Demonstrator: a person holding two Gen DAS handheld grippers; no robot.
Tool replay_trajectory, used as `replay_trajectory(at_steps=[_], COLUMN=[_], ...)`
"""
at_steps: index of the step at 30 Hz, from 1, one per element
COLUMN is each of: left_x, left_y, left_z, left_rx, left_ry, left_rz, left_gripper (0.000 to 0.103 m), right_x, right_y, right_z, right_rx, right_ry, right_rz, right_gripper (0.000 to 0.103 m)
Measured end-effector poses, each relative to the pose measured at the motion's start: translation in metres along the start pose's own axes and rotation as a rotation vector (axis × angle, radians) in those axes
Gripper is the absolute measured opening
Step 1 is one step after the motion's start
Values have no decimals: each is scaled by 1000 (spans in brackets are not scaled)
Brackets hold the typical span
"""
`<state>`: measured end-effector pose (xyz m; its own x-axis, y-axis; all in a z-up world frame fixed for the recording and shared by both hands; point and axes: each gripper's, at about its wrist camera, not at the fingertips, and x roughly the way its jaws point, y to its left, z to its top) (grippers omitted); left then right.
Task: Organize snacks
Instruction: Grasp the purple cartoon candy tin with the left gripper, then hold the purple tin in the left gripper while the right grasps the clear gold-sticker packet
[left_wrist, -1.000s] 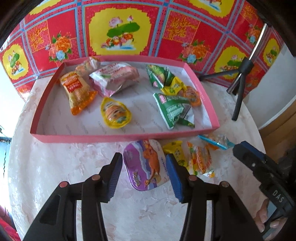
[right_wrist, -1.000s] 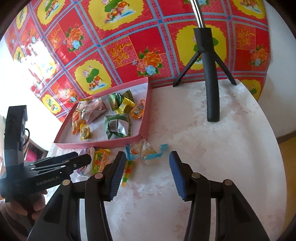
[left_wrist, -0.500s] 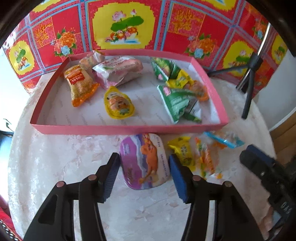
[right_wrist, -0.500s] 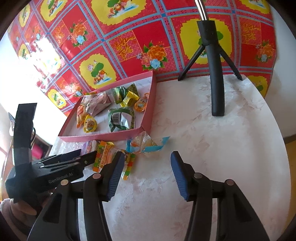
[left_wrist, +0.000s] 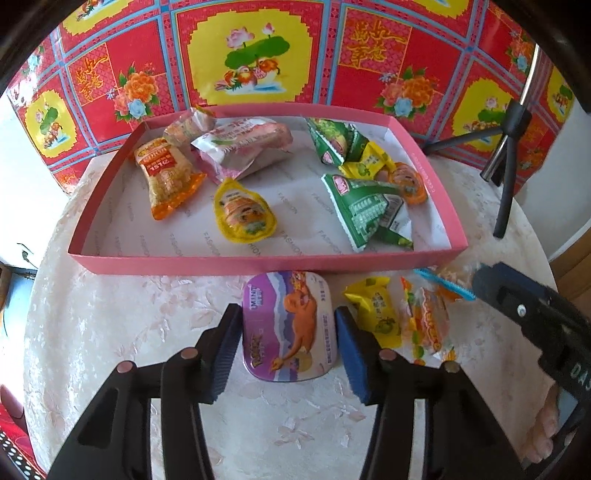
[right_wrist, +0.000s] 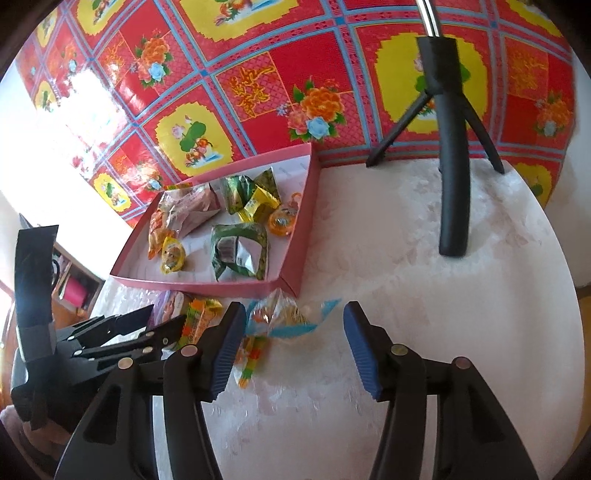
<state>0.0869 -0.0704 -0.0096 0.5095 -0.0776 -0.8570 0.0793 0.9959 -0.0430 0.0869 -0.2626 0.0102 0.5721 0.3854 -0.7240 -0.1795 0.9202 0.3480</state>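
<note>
Left wrist: left gripper (left_wrist: 288, 345) jaws apart, straddling purple cup (left_wrist: 289, 325) on table (left_wrist: 110, 332), just outside tray (left_wrist: 258, 264). Tray holds nine snacks; four lie outside.
Right wrist: right gripper (right_wrist: 294, 347) jaws apart, empty, near blue-edged packet (right_wrist: 291, 319).

1. Backdrop cloth (left_wrist: 258, 55): red squares, yellow panels with pink lotus and orange flowers, blue grid lines.
2. Tray (left_wrist: 258, 264): pink walls, white floor with faint grey lettering.
3. Purple cup (left_wrist: 290, 325): purple lid with an orange cartoon animal.
4. Tablecloth (left_wrist: 110, 314): cream with a pale floral pattern.
5. Triangular packets (left_wrist: 364, 210): green and white.
6. Left gripper (left_wrist: 288, 347): black, blue pads.
7. Tripod (right_wrist: 450, 147): black.
</note>
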Motion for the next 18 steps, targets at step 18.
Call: replay_trajectory(at_steps=[18], left_x=[-4], left_y=[37], left_z=[-5], left_rx=[-39], left_ry=[-4], left_rz=[-34], left_gripper=[53], right_x=[18], right_y=[4], right_z=[-2], right_rx=[25], right_ry=[13], right_rz=[-9], right_gripper=[63])
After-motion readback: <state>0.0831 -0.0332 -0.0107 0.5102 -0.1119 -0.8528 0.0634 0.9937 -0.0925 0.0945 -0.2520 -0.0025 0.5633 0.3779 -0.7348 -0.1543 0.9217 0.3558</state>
